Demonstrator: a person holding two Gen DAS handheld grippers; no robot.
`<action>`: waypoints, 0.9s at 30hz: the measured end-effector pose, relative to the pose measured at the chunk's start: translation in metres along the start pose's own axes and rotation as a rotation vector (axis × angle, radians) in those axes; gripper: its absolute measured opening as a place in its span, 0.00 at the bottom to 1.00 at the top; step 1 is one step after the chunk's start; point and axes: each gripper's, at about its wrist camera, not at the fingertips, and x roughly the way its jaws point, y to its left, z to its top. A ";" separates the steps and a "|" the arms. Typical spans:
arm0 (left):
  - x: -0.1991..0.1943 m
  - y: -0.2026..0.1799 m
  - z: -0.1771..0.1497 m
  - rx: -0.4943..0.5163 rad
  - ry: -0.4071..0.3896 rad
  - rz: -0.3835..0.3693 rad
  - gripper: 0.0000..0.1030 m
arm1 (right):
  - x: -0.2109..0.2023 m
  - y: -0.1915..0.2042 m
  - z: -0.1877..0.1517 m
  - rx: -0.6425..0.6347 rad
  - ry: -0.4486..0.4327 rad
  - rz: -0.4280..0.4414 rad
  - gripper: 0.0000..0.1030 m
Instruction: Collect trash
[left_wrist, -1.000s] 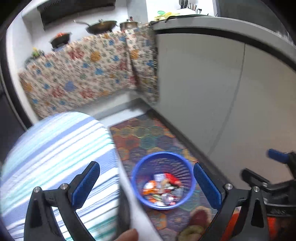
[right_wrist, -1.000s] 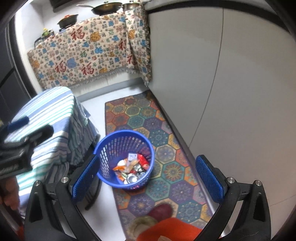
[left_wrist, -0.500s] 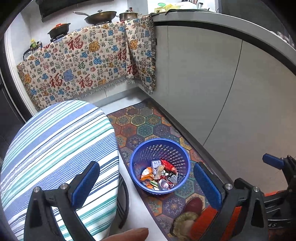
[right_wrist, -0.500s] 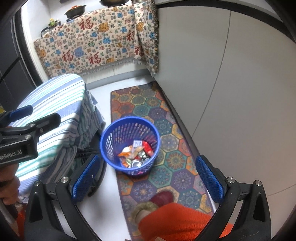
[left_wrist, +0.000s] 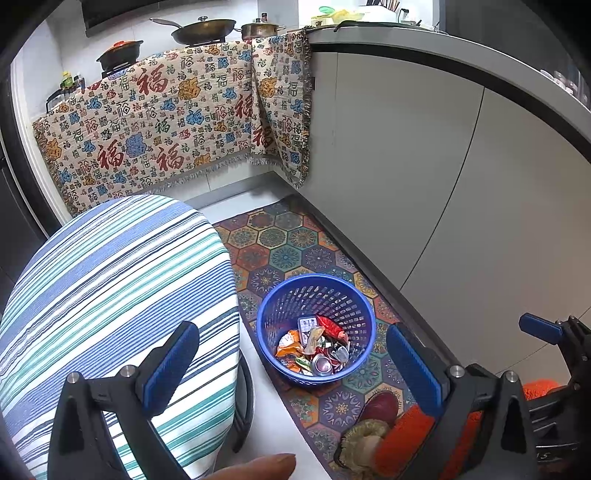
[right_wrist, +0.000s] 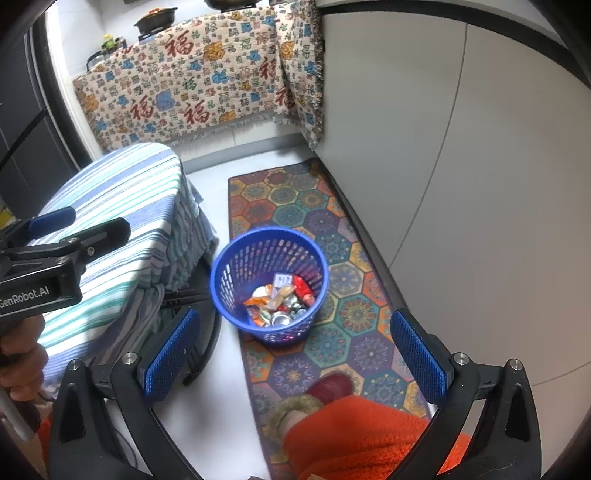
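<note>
Both units, the left hand-held gripper and right hand-held gripper, hung released and empty. Blue basket of trash stood on the rug at 12 o'clock. Collection judged finished; next move likely needs fresh litter located.

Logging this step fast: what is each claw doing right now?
Left claw: open, holding nothing.
Right claw: open, holding nothing.
</note>
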 end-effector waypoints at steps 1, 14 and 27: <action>0.000 0.000 0.000 -0.001 0.001 0.001 1.00 | 0.000 0.000 0.000 0.001 0.001 0.000 1.00; 0.002 0.001 0.000 -0.009 0.015 -0.006 1.00 | 0.000 0.002 0.001 -0.003 0.010 0.014 1.00; 0.005 0.000 0.000 -0.004 0.015 -0.003 1.00 | -0.001 0.003 0.002 -0.007 0.011 0.020 1.00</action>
